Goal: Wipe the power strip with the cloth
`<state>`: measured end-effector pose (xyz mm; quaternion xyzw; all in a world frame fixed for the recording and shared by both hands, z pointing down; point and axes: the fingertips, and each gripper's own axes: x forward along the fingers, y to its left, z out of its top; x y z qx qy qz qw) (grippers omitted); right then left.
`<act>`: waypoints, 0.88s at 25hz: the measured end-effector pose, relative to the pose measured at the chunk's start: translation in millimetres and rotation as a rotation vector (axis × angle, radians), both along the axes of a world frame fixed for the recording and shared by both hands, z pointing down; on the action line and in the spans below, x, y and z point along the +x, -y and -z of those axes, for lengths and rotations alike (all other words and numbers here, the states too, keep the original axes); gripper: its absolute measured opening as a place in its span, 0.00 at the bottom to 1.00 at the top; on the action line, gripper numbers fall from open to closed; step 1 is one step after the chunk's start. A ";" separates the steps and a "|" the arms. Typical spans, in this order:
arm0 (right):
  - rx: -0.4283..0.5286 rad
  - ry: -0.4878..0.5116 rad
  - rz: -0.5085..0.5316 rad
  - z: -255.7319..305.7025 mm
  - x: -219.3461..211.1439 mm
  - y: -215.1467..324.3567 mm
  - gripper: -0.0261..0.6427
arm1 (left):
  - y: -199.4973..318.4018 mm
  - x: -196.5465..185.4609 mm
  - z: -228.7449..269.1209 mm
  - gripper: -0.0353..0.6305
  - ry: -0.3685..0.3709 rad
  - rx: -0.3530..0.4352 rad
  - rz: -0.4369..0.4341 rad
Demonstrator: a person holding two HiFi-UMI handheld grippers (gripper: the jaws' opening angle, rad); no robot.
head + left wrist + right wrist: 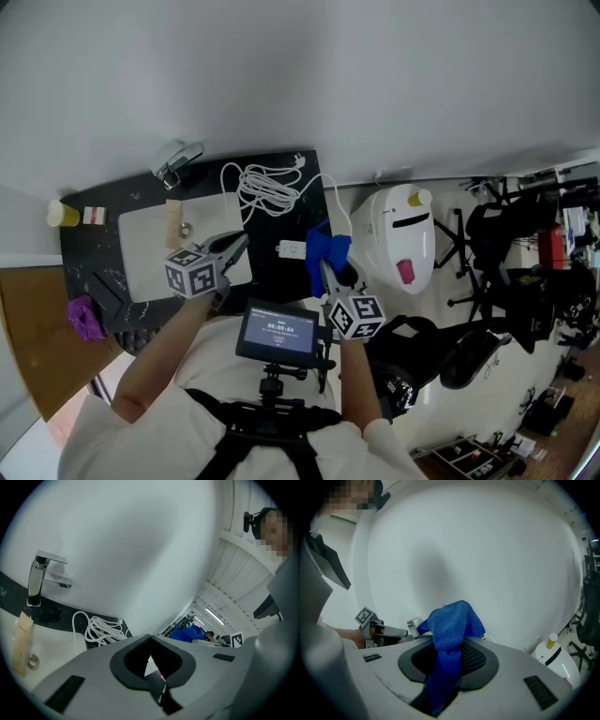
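The small white power strip [292,249] lies on the black counter [281,277], its white cable [267,187] coiled behind it. My right gripper [325,270] hovers just right of the strip, shut on a bunched blue cloth [326,247] that sticks up from the jaws. In the right gripper view the cloth [450,629] hangs through the gripper [450,645]. My left gripper [240,242] is just left of the strip over the sink's edge; its jaws [150,639] meet at the tips with nothing held. The cable [101,630] and cloth [187,633] show beyond them.
A white sink [150,258] with a chrome faucet [175,161] fills the counter's left half. A yellow cup [62,214] and a purple rag [84,317] sit at the left. A white appliance [405,234] stands right of the counter. A wall rises close behind.
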<state>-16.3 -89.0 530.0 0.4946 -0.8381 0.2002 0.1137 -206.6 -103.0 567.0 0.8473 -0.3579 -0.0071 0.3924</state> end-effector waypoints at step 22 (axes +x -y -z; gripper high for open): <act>-0.102 -0.177 0.210 -118.1 -34.3 37.8 0.19 | 5.7 2.4 -7.7 0.07 0.105 -0.030 0.090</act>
